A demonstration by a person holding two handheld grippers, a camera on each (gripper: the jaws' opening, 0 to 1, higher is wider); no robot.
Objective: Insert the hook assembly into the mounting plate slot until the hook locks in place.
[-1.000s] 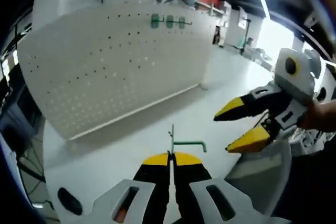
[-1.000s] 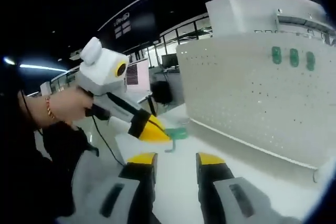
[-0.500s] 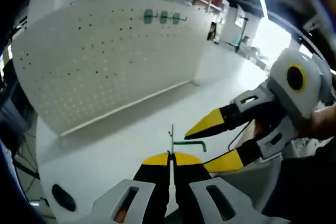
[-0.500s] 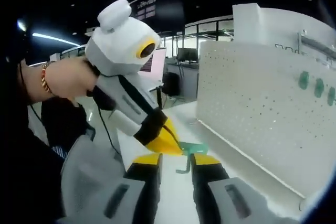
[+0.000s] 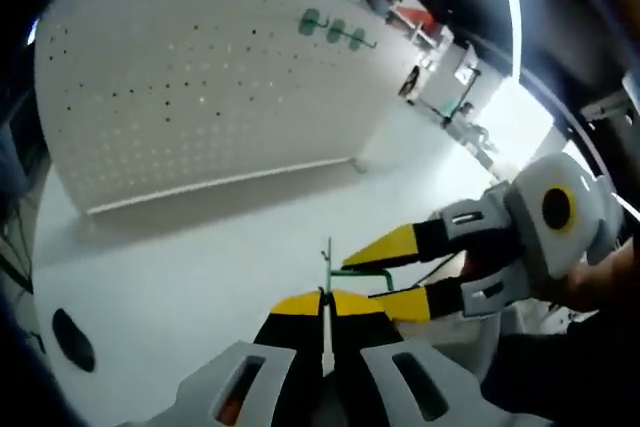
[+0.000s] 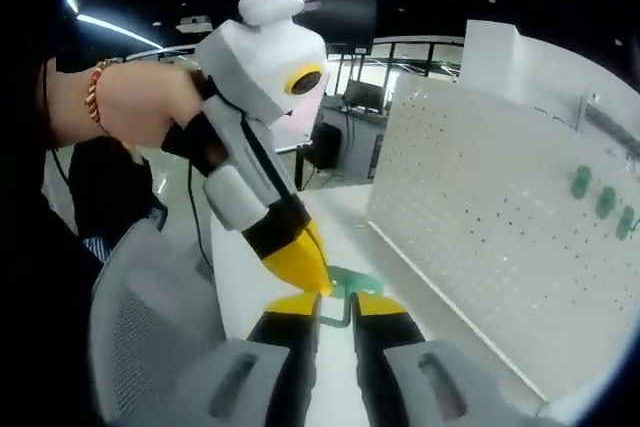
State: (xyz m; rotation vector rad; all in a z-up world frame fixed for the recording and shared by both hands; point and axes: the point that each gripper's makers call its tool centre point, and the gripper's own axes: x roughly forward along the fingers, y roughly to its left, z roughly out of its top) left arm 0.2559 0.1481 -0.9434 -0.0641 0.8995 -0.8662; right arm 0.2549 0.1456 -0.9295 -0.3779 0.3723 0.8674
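My left gripper (image 5: 325,295) is shut on the thin metal stem of the green hook (image 5: 352,272), held above the white table (image 5: 180,277). From the right comes my right gripper (image 5: 368,279); its yellow jaws straddle the hook's green arm with a narrow gap left. In the right gripper view the right gripper (image 6: 336,301) has the green hook (image 6: 350,278) between its nearly closed jaws, and the left gripper's yellow tip (image 6: 300,262) meets the hook from above left. The white perforated mounting plate (image 5: 190,87) stands upright behind, also seen as the mounting plate (image 6: 500,217) on the right.
Three green hooks (image 5: 335,29) hang near the plate's top, again visible as green hooks (image 6: 600,199). A grey mesh chair (image 6: 140,317) stands at the left, below the hand (image 6: 130,107) that holds the left gripper. A dark oval object (image 5: 72,339) lies on the table.
The right gripper has moved in on the hook and its jaws have narrowed around the green arm. The left gripper keeps its hold; both cameras have swung.
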